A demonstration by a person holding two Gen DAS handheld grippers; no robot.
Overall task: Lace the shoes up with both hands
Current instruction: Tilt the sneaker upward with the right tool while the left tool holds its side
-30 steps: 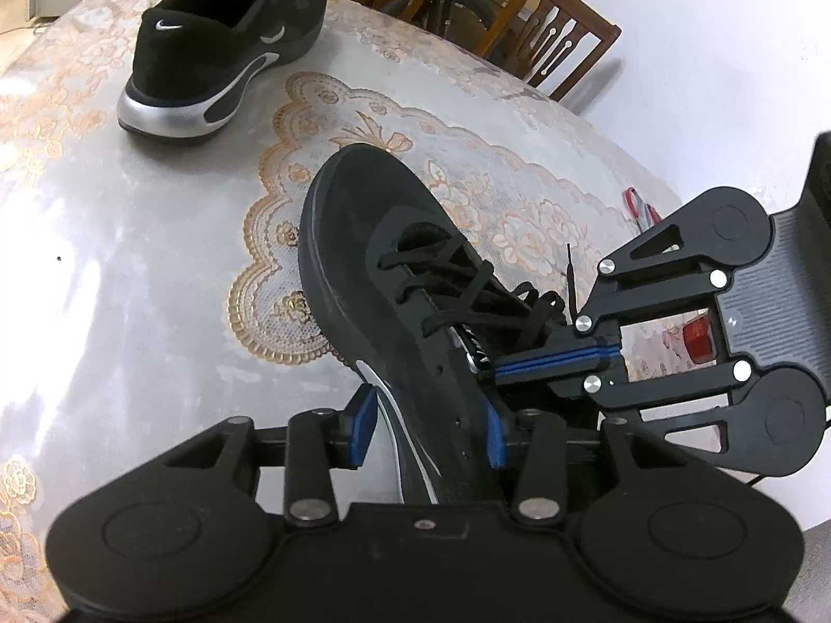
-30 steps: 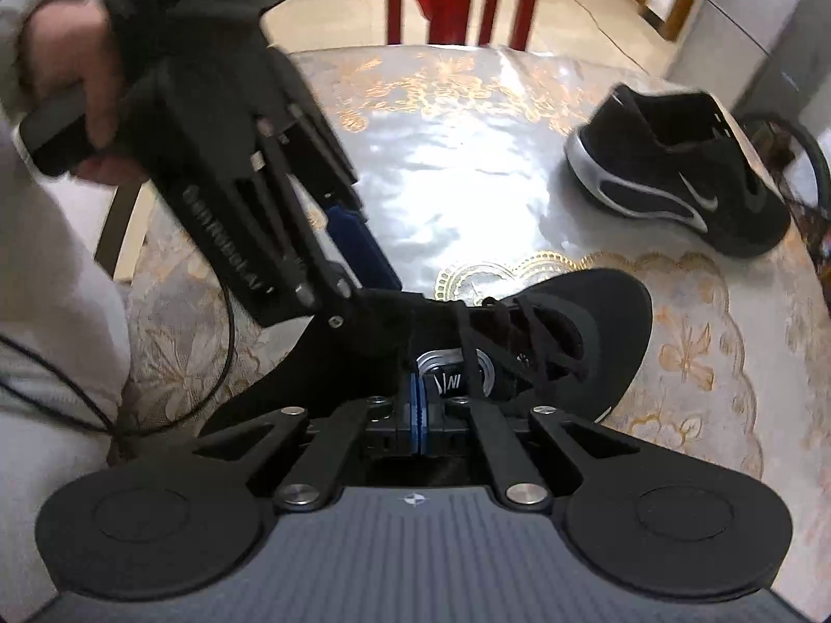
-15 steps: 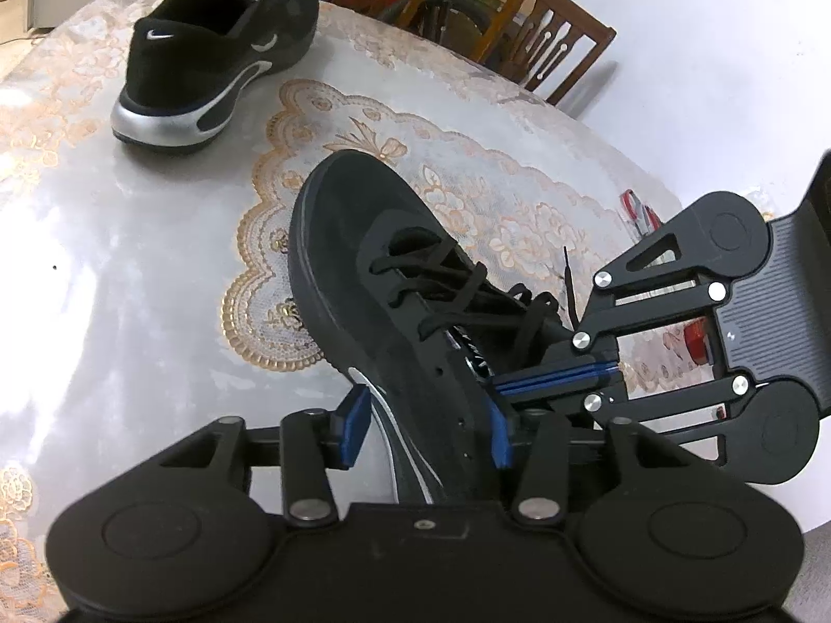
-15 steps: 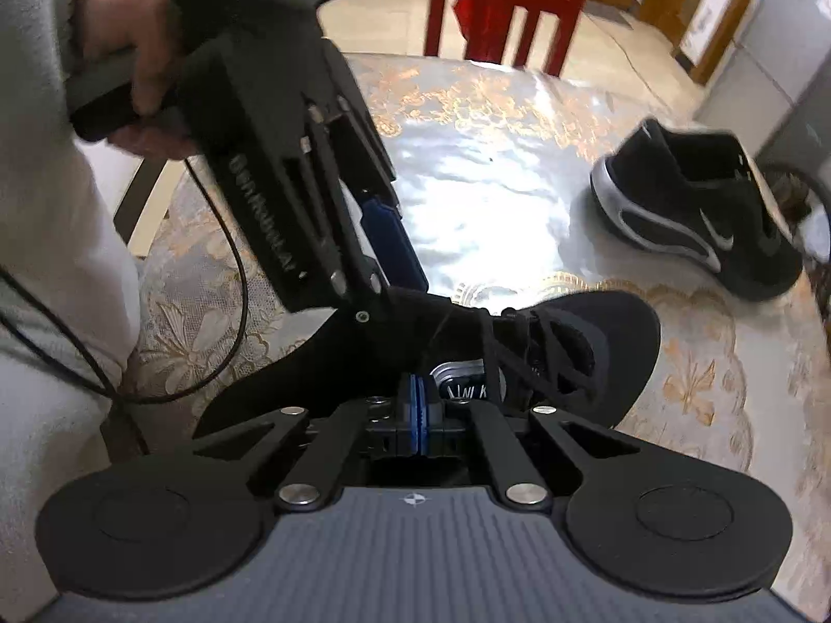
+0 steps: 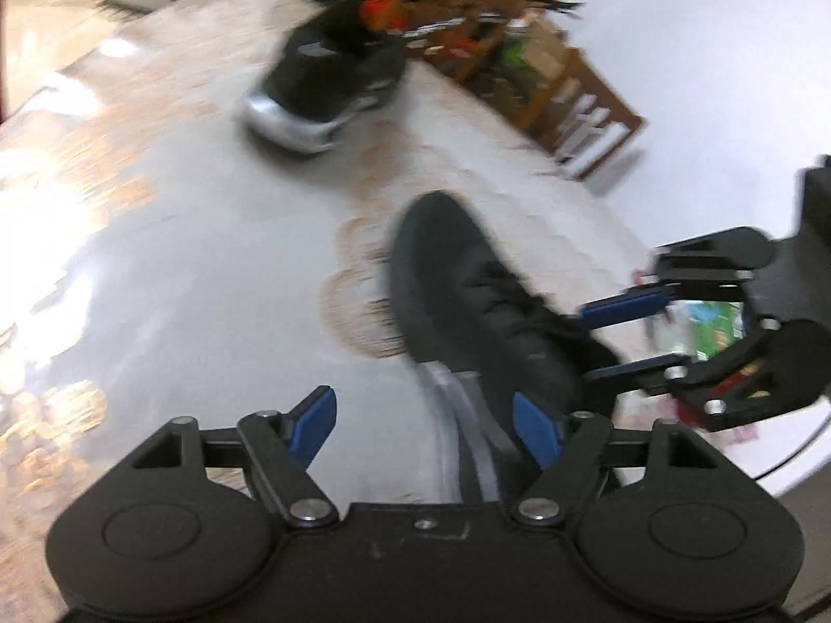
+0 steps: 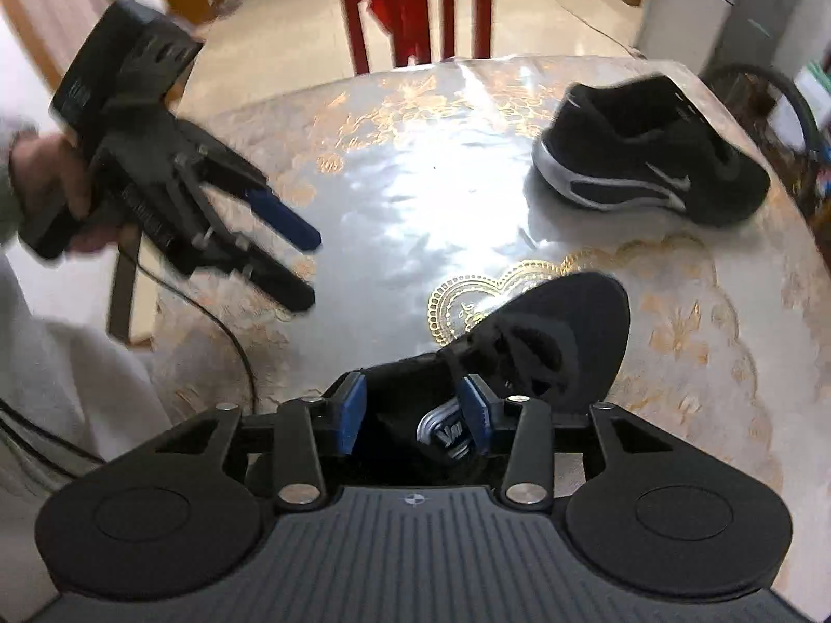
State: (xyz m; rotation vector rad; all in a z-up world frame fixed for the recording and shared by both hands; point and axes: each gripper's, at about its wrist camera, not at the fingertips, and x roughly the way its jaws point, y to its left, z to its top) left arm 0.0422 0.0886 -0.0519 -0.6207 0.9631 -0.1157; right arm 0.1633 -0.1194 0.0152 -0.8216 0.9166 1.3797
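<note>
- The near black sneaker (image 6: 545, 342), matte mesh with crossed black laces (image 6: 511, 350), lies on the glossy, gold-patterned surface (image 6: 426, 197).
- A second black sneaker (image 6: 649, 156) with a silver sole sits well apart.
- My right tool (image 6: 414, 412) tilts steeply down over the shoe's collar, jaws opening, pressing on nothing.
- My left tool (image 6: 306, 267), held off to the side, is opening, empty.

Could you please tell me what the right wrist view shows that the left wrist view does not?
Only the right wrist view shows the person's hand holding the left gripper, and a red chair. Only the left wrist view shows a brown wooden chair. Both show the near black shoe, the far black shoe and the patterned tablecloth.
</note>
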